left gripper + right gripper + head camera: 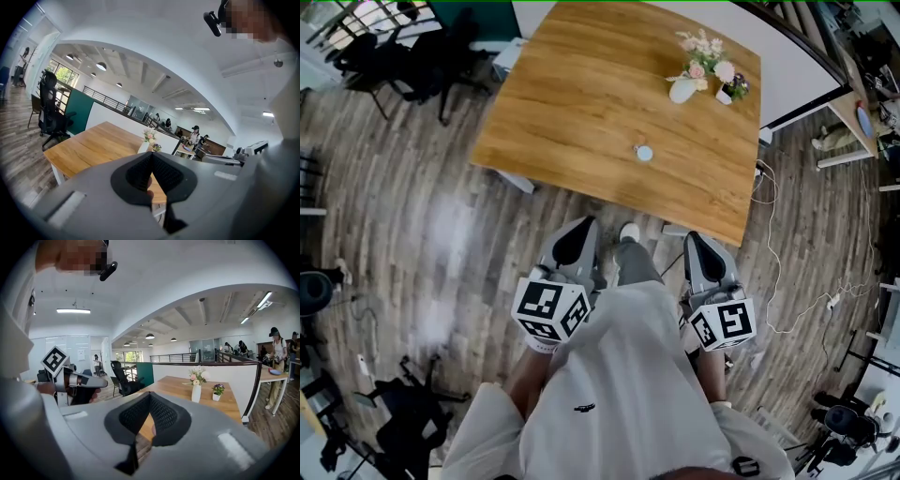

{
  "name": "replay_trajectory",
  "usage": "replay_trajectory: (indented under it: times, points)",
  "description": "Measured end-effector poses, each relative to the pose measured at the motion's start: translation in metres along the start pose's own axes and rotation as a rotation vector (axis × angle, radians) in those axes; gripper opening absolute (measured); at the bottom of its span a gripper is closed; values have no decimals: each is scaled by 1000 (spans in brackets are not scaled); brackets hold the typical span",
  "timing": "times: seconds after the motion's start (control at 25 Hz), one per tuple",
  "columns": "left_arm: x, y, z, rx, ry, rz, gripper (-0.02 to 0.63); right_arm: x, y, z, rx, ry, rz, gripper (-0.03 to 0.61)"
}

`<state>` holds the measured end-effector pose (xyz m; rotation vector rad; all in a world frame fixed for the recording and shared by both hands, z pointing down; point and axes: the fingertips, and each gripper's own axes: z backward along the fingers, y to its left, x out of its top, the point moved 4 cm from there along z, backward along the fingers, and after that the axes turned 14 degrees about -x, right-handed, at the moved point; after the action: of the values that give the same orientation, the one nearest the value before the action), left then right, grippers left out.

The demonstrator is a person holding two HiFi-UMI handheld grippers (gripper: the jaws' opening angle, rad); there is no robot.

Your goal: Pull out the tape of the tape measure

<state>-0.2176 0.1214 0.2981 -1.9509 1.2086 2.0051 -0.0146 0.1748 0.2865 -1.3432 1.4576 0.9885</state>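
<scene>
- A wooden table [581,103] stands in front of the person, on a plank floor.
- A white vase of flowers [682,90] and a small potted plant [734,90] stand near the table's far right corner.
- A black office chair [403,66] is off to the far left, and a white cable [773,272] trails over the floor on the right.
- The tape measure [644,152] lies alone near the table's middle. It is small, round and pale, too small to show its tape.
- The left gripper [574,242] and right gripper [705,258] are held close to the body, short of the table's near edge. Both have their jaws pressed together on nothing.

Tape measure [644,153] on table [572,103], near its front; vase [682,90] behind, rightward.
</scene>
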Motion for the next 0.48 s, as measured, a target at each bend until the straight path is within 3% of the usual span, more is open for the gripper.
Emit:
replay_trajectory:
  times: [0.2, 0.48]
  points:
    - [-6, 13, -9, 23, 28, 25, 17, -6, -6, -18, 19, 24, -24, 2]
    - [15, 27, -28, 54, 20, 0, 17, 8, -18, -51, 53, 15, -11, 2]
